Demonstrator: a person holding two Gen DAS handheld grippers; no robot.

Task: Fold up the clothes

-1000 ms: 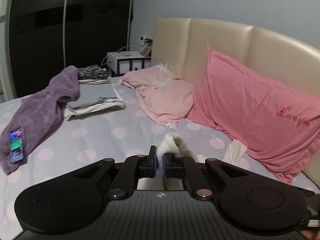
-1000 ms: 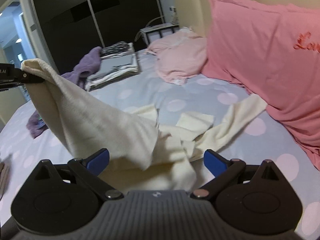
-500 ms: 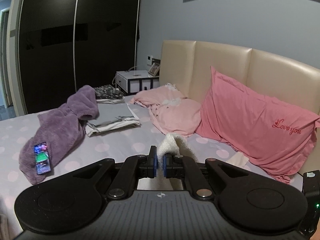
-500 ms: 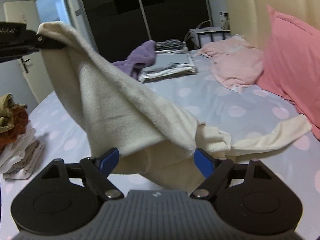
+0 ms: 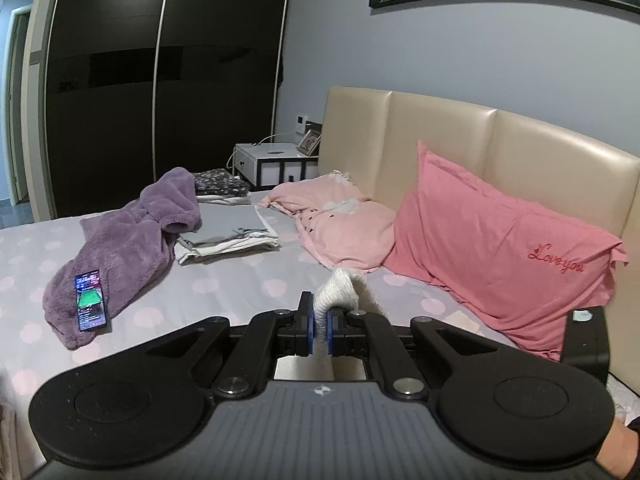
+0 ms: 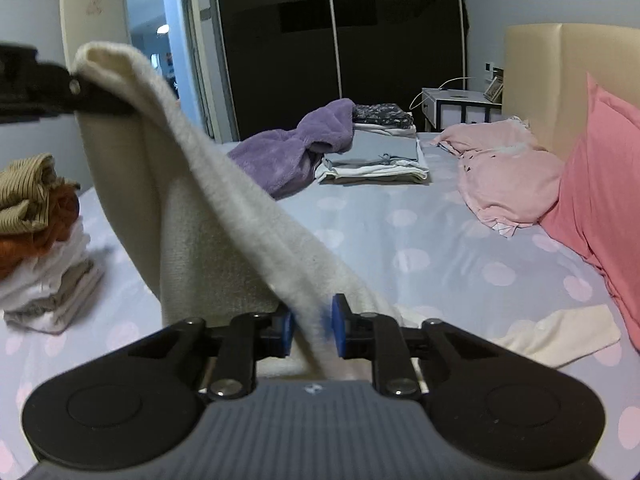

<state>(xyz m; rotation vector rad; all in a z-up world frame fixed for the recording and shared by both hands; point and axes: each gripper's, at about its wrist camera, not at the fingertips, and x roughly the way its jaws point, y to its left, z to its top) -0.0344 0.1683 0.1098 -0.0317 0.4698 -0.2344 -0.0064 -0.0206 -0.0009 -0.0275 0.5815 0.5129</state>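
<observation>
One cream garment [image 6: 224, 200] spans both views: left gripper [image 5: 319, 322] clamps a bunched edge; right gripper [image 6: 312, 326] jaws, just closing, stand narrow around the sloping fabric, contact unclear. Only the right view shows a sleeve [image 6: 560, 334] lying on the bed [image 6: 400, 240] and a clothes pile [image 6: 36, 240] at left. Only the left view shows one phone [image 5: 91, 298] on the purple robe [image 5: 132, 240]. Two pink pillows.

Both wrist views low, facing headboard [image 5: 500, 136]

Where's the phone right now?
In the left wrist view the phone lies screen-up at the left, on the near end of the purple fleece garment spread on the bed.
</observation>
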